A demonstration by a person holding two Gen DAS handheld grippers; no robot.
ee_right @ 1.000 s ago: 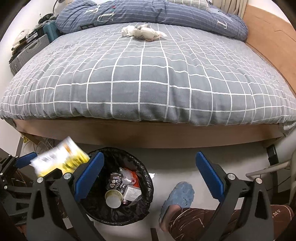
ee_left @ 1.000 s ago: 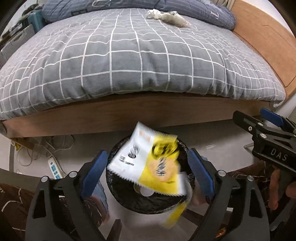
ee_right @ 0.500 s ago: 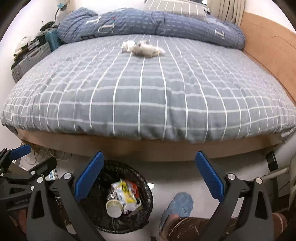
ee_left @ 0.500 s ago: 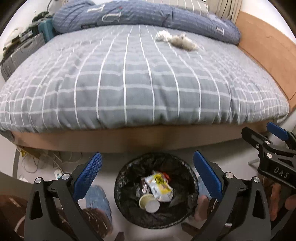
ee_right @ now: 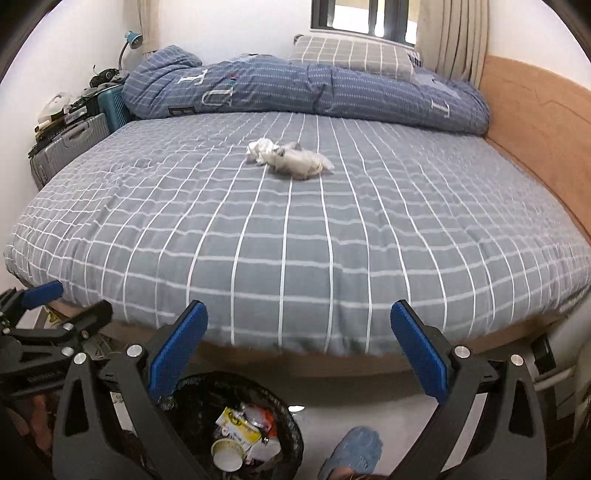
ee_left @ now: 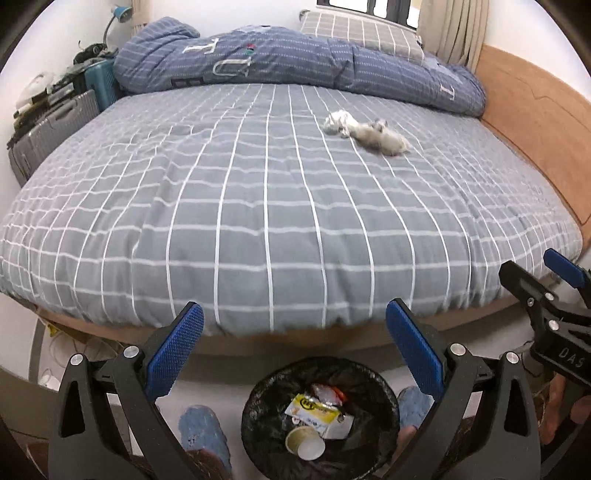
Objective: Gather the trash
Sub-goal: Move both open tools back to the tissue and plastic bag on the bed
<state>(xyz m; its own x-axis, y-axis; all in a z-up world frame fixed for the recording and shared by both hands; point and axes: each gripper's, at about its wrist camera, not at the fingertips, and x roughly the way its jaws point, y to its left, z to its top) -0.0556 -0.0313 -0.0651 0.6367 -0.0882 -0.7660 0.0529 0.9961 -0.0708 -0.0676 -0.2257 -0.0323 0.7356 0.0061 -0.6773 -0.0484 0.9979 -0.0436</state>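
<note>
Left gripper (ee_left: 293,356) hangs above the black-lined trash bin (ee_left: 258,402), jaws spread wide and empty. The bin already holds a yellow snack wrapper (ee_left: 314,410) and a paper cup (ee_left: 304,443). Right gripper (ee_right: 299,354), just right of the bin, is likewise spread and empty. Crumpled tissue and wrapper (ee_right: 290,160) remain beyond the bin, mid-bed, uncollected; so the task seems mostly done.

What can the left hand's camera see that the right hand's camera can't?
Only the left wrist view shows two blue slippers flanking the trash bin and the right gripper at its edge. Only the right wrist view shows the window and the left gripper. Both show the bed, the crumpled tissue pile on it, and the snack wrapper and paper cup in the bin.
</note>
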